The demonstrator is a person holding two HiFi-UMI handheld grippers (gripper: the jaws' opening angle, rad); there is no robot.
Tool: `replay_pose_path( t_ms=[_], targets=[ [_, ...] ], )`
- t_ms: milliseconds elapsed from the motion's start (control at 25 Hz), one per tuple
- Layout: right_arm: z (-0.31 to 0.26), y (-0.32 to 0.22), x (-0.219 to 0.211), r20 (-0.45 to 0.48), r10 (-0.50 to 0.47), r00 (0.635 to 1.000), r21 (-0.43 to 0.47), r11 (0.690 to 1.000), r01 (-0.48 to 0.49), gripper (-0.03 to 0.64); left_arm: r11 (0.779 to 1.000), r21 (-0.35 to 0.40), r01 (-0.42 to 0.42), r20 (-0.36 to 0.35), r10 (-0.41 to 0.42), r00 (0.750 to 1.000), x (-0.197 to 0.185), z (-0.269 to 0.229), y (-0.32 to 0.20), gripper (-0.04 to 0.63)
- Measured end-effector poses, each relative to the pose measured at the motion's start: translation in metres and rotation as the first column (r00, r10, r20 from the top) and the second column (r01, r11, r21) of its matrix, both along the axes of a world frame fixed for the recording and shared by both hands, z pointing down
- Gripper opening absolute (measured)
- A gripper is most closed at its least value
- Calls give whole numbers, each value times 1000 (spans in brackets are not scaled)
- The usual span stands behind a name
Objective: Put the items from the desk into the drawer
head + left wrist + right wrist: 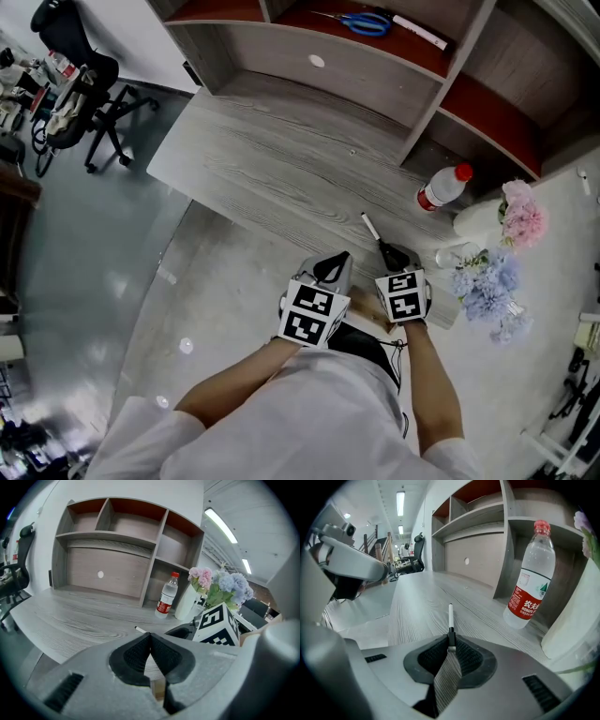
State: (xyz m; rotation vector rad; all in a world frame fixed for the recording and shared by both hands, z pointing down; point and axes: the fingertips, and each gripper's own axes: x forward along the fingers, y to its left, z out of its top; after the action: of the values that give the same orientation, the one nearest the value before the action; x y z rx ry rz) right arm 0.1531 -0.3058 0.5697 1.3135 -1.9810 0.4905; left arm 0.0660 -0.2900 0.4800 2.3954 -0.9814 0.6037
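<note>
The right gripper [451, 645] is seen clamped on a pen [450, 615]: the black end is pinched between the pads and the white barrel juts straight ahead of the jaws, over the grey wood-grain desk [417, 597]. Whether the pen's tip touches the desk cannot be told. Ahead and to the right of this gripper a clear water bottle [529, 581] with a red cap and red label is stood upright at the foot of the shelf unit [478, 536], and a white vase [576, 625] is seen closer in on the same side, just beside the bottle. The left gripper [150, 638] is held just beside the right one at the desk's near edge, with its jaws closed together and nothing between them. From it the marker cube of the right gripper [218, 623] is seen close on the right, the pen's tip [139, 629] just ahead of the jaws, and pink and blue flowers [218, 585] further off to the right, beyond the cube. In the head view both grippers [335, 267] [390, 255] are pointed away from the person towards the shelves, where blue scissors [366, 22] are laid far ahead. An office chair [75, 75] is placed well to the left of the left gripper.
</note>
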Motion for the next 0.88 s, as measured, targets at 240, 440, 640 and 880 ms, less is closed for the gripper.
replay_pose_path(
  t_ms=[240, 440, 640, 880],
  targets=[
    [-15, 20, -8, 5, 34, 999, 38, 999, -34, 46, 1000, -6, -29, -4, 28, 1000, -6, 4, 10, 3],
    [-25, 47, -13, 11, 79, 997, 66, 995, -80, 46, 997, -2, -72, -31, 72, 997, -3, 5, 24, 3],
    [-28, 77, -18, -3, 128, 992, 92, 988, -128, 46, 992, -4, -126, -43, 126, 991, -5, 13, 43, 3],
    [-32, 112, -31, -18, 162, 987, 101, 982, -160, 46, 987, -12, -160, -75, 159, 984, -13, 16, 61, 3]
  ],
)
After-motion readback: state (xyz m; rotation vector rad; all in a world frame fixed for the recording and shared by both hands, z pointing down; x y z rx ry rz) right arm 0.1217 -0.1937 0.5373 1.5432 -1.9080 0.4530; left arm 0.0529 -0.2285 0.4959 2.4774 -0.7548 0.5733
